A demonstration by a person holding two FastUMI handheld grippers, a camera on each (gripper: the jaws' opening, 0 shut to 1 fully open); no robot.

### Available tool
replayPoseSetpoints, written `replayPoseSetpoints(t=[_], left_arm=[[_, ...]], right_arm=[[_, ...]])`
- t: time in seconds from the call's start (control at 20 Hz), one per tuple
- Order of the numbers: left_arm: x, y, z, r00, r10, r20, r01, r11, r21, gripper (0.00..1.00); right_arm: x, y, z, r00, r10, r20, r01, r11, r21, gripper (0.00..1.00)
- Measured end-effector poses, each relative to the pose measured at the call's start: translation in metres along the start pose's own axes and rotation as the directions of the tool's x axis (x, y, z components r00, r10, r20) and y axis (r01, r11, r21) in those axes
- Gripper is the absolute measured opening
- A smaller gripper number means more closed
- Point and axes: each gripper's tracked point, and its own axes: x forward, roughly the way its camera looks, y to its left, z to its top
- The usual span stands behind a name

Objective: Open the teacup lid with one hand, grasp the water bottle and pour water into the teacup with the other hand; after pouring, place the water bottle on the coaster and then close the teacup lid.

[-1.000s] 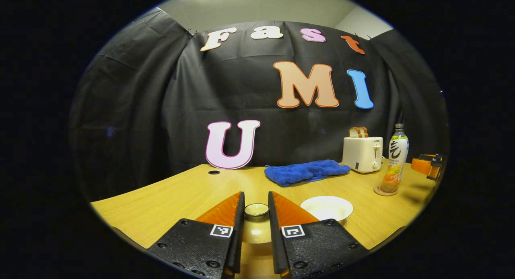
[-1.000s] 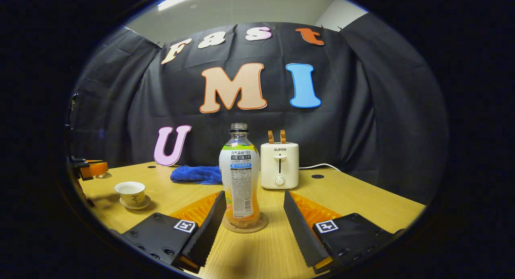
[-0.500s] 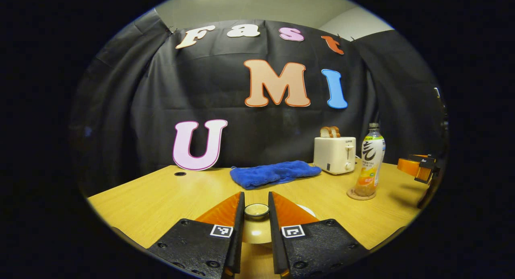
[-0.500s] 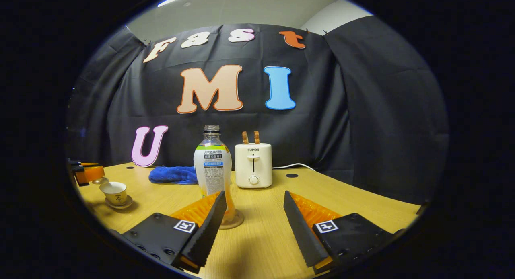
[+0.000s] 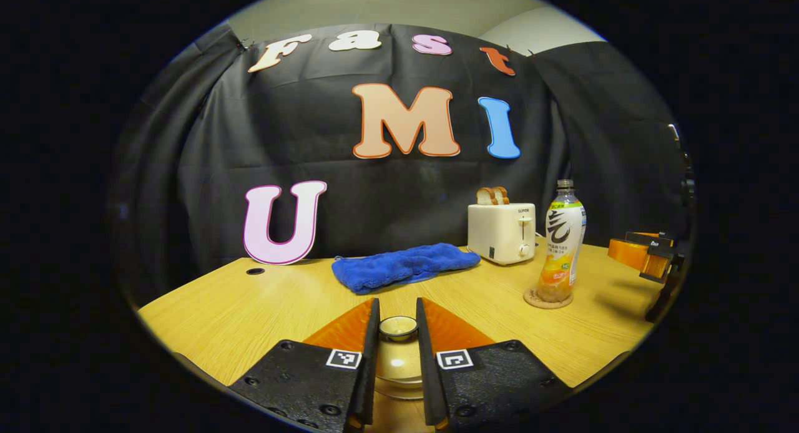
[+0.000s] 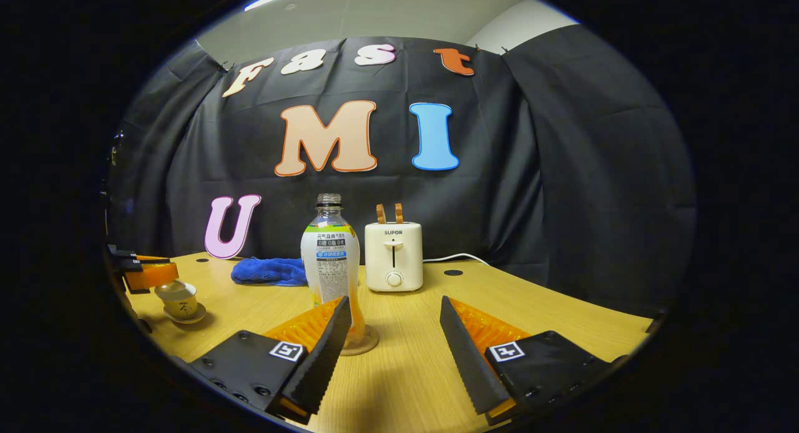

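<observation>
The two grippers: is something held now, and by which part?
The left gripper holds the teacup lid by its knob. The right gripper is open and holds nothing; the water bottle stands on the coaster.

1 bottle (image 6: 330, 258), 1 coaster (image 5: 548, 299), 1 teacup (image 6: 180, 304), 1 lid (image 5: 397, 328), 1 toaster (image 6: 393, 256), 1 cloth (image 5: 402, 266), 2 toast slices (image 5: 491, 196)

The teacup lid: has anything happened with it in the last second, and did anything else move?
The left gripper, shut on the teacup lid, carried it back over the teacup; a second ago the cup stood open beside it, now the lid hangs just above the rim. The right gripper drew away from the water bottle, which now sits left of its open fingers. Bottle, coaster, toaster and blue cloth stayed put.
</observation>
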Motion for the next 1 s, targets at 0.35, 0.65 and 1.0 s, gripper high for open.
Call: replayPoseSetpoints(t=[0.35,0.65,1.0], left_arm=[[0.0034,-0.0085,-0.0074,0.998,-0.031,-0.063,0.033,0.998,0.044,0.29],[0.0049,-0.0078,-0.0081,0.997,-0.027,-0.069,0.03,0.998,0.048,0.39],[0.0012,-0.0037,-0.0048,0.999,-0.009,-0.041,0.011,0.999,0.032,0.95]], right_arm=[[-0.0002,0.0,0.0,1.0,0.001,-0.001,-0.001,1.0,0.0,0.92],[0.0,0.0001,0.0004,1.0,0.001,-0.001,-0.001,1.0,0.0,0.92],[-0.0006,-0.0002,0.0002,1.0,0.001,-0.001,-0.001,1.0,0.0,0.92]])
